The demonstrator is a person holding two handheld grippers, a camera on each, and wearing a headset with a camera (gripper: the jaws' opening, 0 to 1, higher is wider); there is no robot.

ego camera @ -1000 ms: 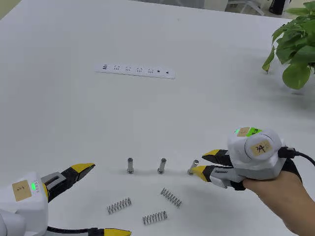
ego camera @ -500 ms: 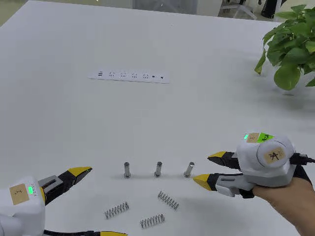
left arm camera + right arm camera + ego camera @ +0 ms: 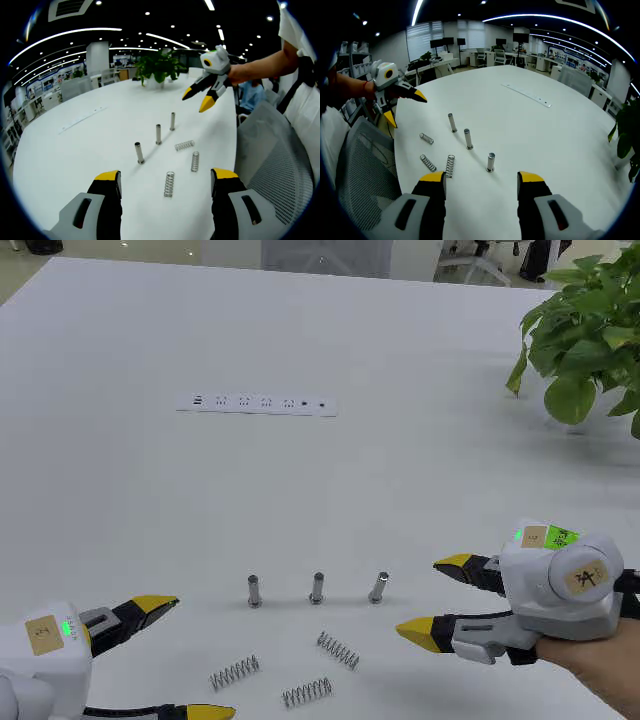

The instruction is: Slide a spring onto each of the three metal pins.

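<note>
Three short metal pins stand upright in a row on the white table: left pin (image 3: pixel 254 590), middle pin (image 3: pixel 317 587), right pin (image 3: pixel 378 586). Three loose springs lie just in front of them: one (image 3: pixel 235 672), another (image 3: pixel 307 692), a third (image 3: pixel 338 649). My left gripper (image 3: pixel 183 656) is open at the near left, with nothing between its jaws. My right gripper (image 3: pixel 434 595) is open, a short way right of the right pin and clear of it. In the left gripper view the pins (image 3: pixel 158 134) and springs (image 3: pixel 169 184) lie ahead. In the right gripper view the nearest pin (image 3: pixel 490 162) stands just ahead.
A white power strip (image 3: pixel 258 404) lies farther back on the table. A green potted plant (image 3: pixel 580 340) stands at the far right. A grey mesh chair (image 3: pixel 280 165) sits by the table's near edge.
My right gripper has drawn back to the right, away from the right pin, and stays open. The head camera has shifted. Pins and springs have not moved.
</note>
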